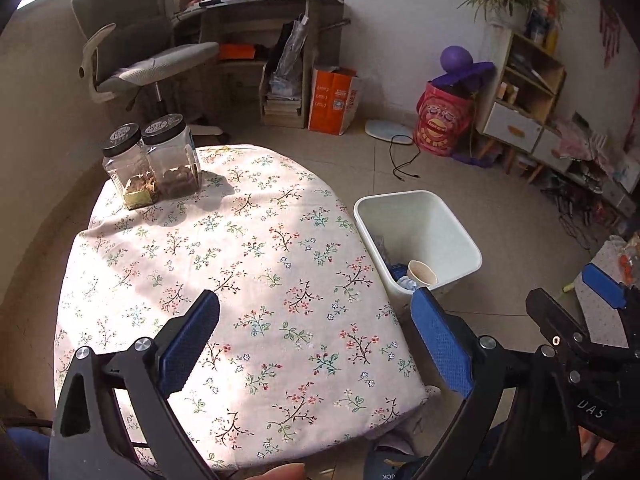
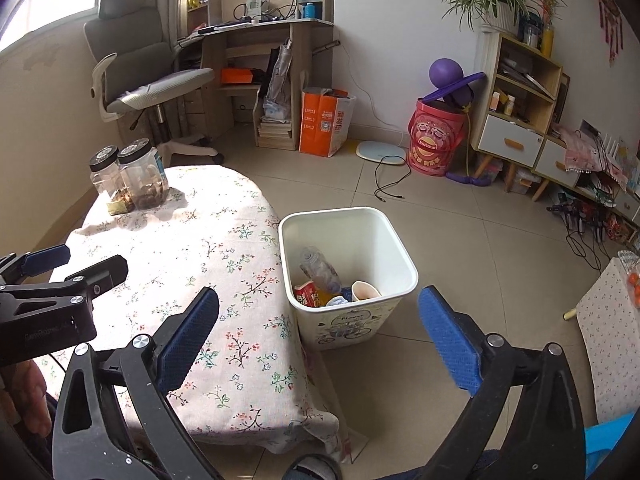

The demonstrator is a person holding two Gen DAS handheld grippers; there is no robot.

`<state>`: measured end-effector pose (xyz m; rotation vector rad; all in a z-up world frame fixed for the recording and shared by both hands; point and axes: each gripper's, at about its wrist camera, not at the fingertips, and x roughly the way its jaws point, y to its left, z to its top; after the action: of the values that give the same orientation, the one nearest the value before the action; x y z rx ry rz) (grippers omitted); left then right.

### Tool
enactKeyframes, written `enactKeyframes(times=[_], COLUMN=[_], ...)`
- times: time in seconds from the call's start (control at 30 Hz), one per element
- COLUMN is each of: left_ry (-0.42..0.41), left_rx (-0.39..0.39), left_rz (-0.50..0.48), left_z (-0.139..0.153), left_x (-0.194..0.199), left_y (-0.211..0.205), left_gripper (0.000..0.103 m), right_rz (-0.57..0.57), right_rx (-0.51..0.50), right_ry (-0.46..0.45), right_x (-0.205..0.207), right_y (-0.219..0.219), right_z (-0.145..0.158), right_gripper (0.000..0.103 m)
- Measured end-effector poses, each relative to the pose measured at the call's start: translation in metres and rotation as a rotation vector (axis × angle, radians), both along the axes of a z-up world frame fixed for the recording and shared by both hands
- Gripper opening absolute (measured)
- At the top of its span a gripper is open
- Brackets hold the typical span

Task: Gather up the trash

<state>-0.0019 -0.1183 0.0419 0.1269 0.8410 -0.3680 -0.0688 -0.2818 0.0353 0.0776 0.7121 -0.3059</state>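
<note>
hovering empty over a cleared table

left gripper [image 1: 316,344] and right gripper [image 2: 320,340] both gape wide, holding nothing. trash sits inside white bin [image 2: 404,256]: paper cup [image 2: 364,291], bottle [image 2: 320,270]. risk: a careless swing clips the jars [image 1: 152,160].

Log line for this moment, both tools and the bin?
left tool: open, empty, over table | right tool: open, empty | bin: on floor beside table, holds bottle, paper cup, wrappers

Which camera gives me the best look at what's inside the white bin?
The right wrist view: the white plastic waste bin opens toward it, showing a clear plastic bottle, red carton and paper cup. The left wrist view shows mostly the cup.
</note>
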Motion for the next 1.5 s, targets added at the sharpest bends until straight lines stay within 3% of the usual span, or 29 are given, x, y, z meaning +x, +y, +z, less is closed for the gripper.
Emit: enactKeyframes(times=[0.3,0.5,1.5], left_ry=[-0.063,-0.022,-0.054], left_rx=[0.032,0.010,0.012], left_rz=[0.101,0.126,0.154], left_z=[-0.003,-0.009,-0.005], left_x=[-0.029,-0.026,-0.023], left_y=[0.034,0.046,0.054], left_gripper=[0.096,0.096,0.096], right_rz=[0.093,0.119,0.155], right_rx=[0.001,0.003,-0.036], right_ry=[0.000,0.002,0.014], right_x=[-0.010,-0.010,-0.004], right_y=[0.026,0.033,0.046], right_z=[-0.008,-0.008,-0.010], right_gripper=[0.096,0.096,0.096])
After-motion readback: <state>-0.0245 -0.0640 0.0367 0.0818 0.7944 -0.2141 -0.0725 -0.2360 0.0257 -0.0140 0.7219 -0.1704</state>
